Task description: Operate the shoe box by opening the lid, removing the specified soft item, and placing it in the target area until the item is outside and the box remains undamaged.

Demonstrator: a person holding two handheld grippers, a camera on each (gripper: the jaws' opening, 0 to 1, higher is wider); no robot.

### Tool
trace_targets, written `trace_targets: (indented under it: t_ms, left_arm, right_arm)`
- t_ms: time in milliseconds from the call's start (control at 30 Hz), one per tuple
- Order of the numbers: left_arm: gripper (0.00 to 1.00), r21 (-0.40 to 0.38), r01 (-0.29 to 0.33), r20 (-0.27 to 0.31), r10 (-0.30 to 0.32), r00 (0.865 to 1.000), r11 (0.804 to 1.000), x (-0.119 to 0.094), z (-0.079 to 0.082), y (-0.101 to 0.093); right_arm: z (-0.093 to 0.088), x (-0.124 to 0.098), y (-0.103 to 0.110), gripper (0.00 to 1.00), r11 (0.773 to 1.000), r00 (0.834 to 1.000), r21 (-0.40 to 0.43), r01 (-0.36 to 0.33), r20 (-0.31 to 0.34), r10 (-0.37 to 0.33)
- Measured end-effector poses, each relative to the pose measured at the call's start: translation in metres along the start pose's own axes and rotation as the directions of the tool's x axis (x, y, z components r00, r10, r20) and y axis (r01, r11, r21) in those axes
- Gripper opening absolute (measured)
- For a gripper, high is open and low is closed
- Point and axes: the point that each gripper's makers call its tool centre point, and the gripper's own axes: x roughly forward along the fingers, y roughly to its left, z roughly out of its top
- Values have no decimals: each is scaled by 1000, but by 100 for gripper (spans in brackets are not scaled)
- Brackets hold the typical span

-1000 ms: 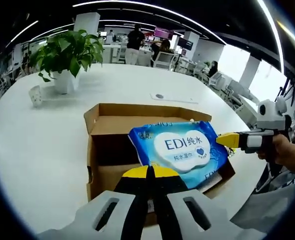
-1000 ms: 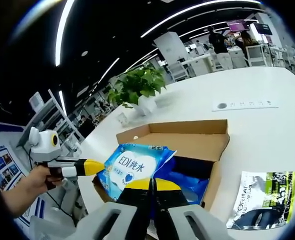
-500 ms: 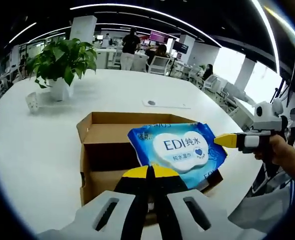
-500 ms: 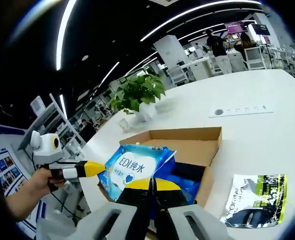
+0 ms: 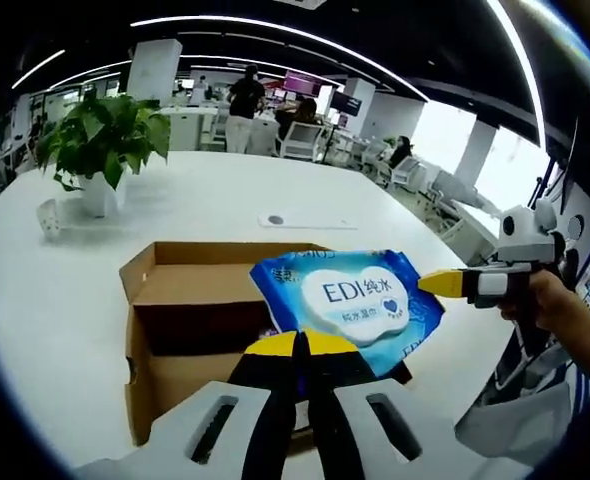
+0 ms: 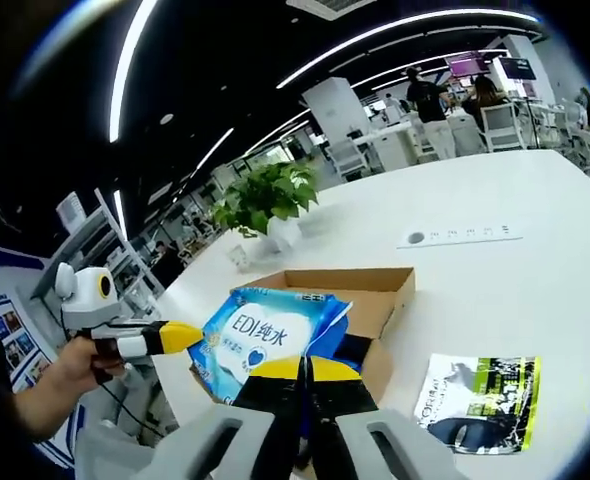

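Both pairs of tongs are clamped on the blue plastic pack of wet wipes with a white label (image 5: 355, 302), holding it up in the air above the open brown cardboard shoe box (image 5: 190, 330). In the left gripper view the left tongs (image 5: 297, 345) pinch the pack's near edge with their yellow-tipped jaws closed together, and the right tongs (image 5: 437, 284) come in from the right, tip against the pack's far side, held by a person's hand (image 5: 555, 310). In the right gripper view the right tongs (image 6: 303, 368) grip the pack (image 6: 265, 335) from below, the left tongs (image 6: 185, 337) meeting its left edge. The box (image 6: 375, 300) rests on the round white counter (image 6: 535, 260). A black and green printed packet (image 6: 475, 400) lies on the counter just beside the box. A potted green plant (image 5: 100, 150) stands near the counter's far edge, and a flat white socket strip (image 5: 300, 221) lies beyond the box.
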Motion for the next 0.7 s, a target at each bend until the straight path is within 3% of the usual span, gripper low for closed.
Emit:
trace_targets:
  t_ms: [700]
  left_arm:
    - [0, 32, 65, 21, -66, 998, 997, 12, 8, -40]
  right_arm:
    - [17, -37, -15, 0, 999, 999, -17, 39, 28, -38]
